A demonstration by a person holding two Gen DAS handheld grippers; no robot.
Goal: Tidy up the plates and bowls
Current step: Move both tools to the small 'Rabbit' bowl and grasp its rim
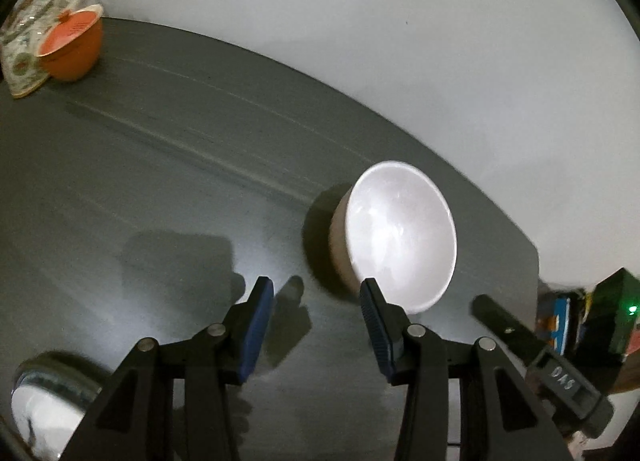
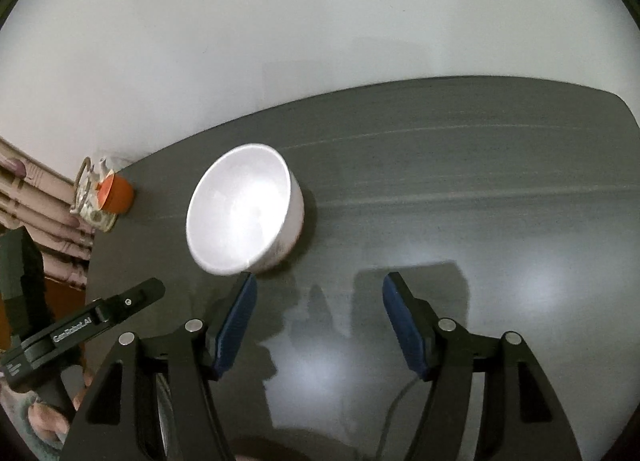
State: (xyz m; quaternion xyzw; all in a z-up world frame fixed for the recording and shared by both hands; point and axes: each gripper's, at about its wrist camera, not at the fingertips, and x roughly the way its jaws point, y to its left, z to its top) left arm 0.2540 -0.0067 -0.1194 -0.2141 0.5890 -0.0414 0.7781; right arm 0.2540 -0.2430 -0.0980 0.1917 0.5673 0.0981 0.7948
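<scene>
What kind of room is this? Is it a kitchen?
Probably a home dining or kitchen corner: a white bowl on a dark table, an orange lidded pot and a glass teapot by the wall.

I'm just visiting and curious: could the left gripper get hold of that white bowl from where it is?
Probably yes. The left gripper is open and empty, the white bowl sits just ahead, slightly to its right, and only bare table lies between them. It would need to shift right to straddle the rim.

Both hand-held grippers point(image 1: 316, 297) point(image 2: 318, 293) wide apart
</scene>
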